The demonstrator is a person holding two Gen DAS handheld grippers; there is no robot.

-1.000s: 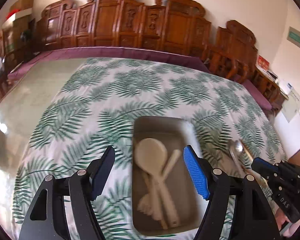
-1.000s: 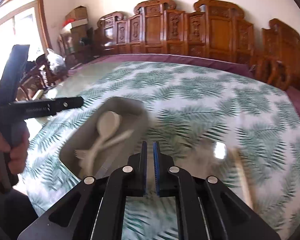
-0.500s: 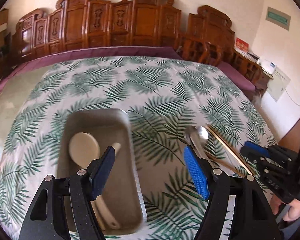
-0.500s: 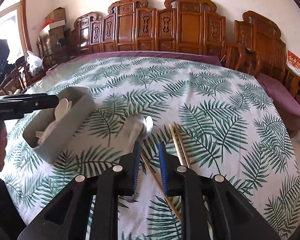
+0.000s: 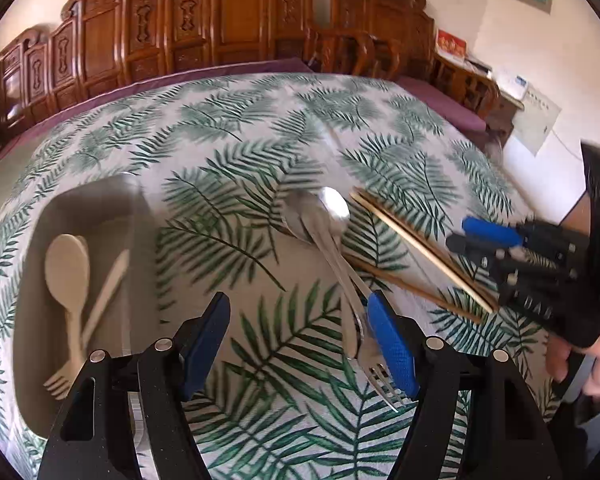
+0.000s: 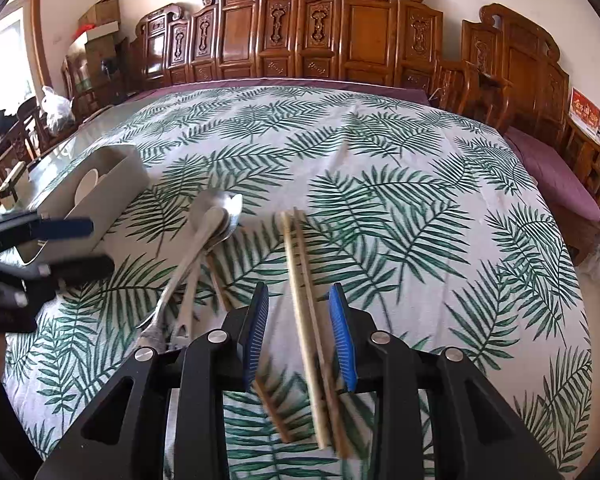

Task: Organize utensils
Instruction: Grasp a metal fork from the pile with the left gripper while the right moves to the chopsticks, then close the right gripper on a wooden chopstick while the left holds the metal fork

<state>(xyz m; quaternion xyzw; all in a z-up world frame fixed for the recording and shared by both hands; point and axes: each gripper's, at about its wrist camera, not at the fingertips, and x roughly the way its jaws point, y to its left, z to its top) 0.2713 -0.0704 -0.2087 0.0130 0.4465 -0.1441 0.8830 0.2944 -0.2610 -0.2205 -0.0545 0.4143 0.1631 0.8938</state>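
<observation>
At nine o'clock in the left wrist view a grey tray (image 5: 28, 280) sits on the palm-leaf tablecloth (image 5: 236, 152), holding a cream plastic spoon (image 5: 67, 268), a cream fork (image 5: 60, 380) and a third cream handle that crosses them. At six o'clock the left gripper (image 5: 300, 340) hangs over bare cloth with its blue pads spread wide and nothing between them. Just past its right pad, toward one o'clock, metal spoons (image 5: 320, 216) lie stacked with bowls pointing away, and a metal fork (image 5: 380, 376) lies beside them with tines toward the camera. Farther toward three o'clock, pale chopsticks (image 5: 416, 246) lie at a slant, with a darker pair (image 5: 404, 286) beneath. At three o'clock the right gripper (image 5: 476, 238) reaches in near the chopsticks' ends.

In the right wrist view the tray (image 6: 112, 178) is at ten o'clock and the metal spoons (image 6: 220, 216) at eleven. The right gripper (image 6: 300, 332), at six o'clock, is released, its pads straddling the pale chopsticks (image 6: 300, 296) without touching them.
</observation>
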